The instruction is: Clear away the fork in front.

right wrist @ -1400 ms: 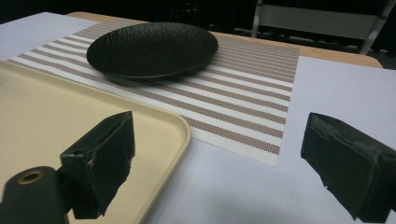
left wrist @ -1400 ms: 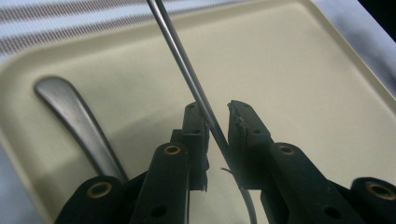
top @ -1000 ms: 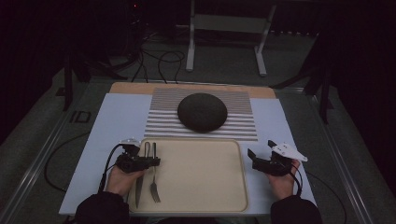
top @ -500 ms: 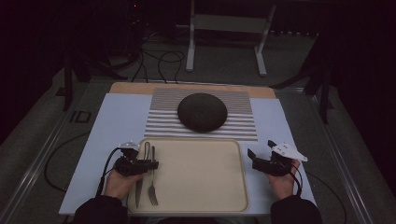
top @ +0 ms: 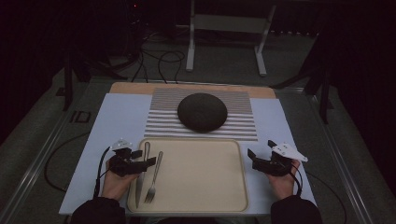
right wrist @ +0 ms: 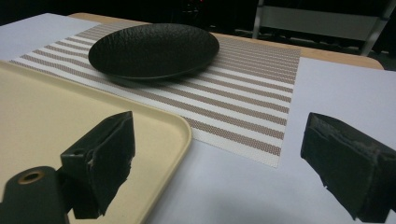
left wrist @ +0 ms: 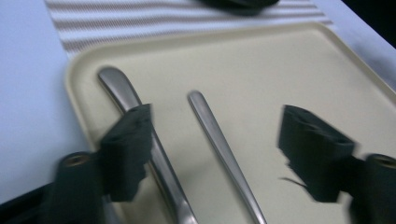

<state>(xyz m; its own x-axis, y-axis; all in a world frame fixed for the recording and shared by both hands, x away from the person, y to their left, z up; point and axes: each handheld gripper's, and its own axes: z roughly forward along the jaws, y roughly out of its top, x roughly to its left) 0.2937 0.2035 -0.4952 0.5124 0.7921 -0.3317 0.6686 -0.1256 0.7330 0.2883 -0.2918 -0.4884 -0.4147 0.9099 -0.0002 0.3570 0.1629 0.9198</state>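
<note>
A beige tray (top: 201,177) lies at the table's near edge, with a knife (top: 141,179) and a fork (top: 154,177) side by side on its left part. My left gripper (top: 144,157) hovers over their handles. Its jaws have just been opening and now stand open (left wrist: 215,140). The fork handle (left wrist: 219,144) lies on the tray between them, untouched, and the knife handle (left wrist: 128,95) runs under the left jaw. My right gripper (top: 260,150) rests just right of the tray, open (right wrist: 224,154) and empty.
A black plate (top: 202,112) sits on a striped placemat (top: 243,128) beyond the tray, seen close in the right gripper view as plate (right wrist: 154,49) and placemat (right wrist: 243,93). A pale blue table cover (top: 112,121) surrounds them. A metal stand (top: 224,28) is behind the table.
The left gripper's jaws have opened over the fork handle, and the left hand has shifted slightly toward the near edge. The right hand has stayed still.
</note>
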